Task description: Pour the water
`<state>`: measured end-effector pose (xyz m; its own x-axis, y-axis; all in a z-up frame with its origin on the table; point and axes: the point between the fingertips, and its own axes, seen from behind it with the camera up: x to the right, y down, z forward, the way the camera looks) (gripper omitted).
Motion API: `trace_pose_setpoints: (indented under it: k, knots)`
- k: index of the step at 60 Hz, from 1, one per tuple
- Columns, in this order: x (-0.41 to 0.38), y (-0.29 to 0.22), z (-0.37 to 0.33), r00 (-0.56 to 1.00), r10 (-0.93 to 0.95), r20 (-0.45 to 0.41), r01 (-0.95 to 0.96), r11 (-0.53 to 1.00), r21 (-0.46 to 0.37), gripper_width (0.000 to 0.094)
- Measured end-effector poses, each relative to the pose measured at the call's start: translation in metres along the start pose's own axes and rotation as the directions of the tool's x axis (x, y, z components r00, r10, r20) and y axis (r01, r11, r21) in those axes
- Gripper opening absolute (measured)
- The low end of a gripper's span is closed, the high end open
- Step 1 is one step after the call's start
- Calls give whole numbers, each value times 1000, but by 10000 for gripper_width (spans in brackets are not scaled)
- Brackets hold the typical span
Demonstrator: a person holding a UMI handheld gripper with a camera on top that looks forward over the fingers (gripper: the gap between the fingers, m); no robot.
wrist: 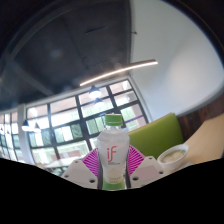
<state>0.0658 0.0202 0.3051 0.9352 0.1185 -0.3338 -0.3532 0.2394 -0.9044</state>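
tongs clamped on bottle, raised and tipped upward toward ceiling.
gripper [113, 170] fingers press both sides of the bottle [113, 150], held between them at 12 o'clock; likely light, thin-walled plastic, smooth and slippery, so grip mid-body on the label. clear body, pink-lettered white label, green cap. a bowl [174, 154] sits at 3 o'clock; windows [75, 115] beyond.

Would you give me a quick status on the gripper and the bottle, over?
Gripper shut on bottle, pink pads against both sides. Bottle upright, green cap on, raised toward the windows. White bowl off to one side, clear of the fingers. Nothing in the way.
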Motion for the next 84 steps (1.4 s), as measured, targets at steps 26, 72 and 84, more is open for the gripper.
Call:
trace_pose_setpoints:
  k: [26,72,84]
  knots:
    - [222,138,5,926,-344,-158,283,907,-312,312]
    - [228,130,-27,875,-445,-193,340,846,-410,832]
    - [179,95,-99,890,-401,-217,280,857,-432,823]
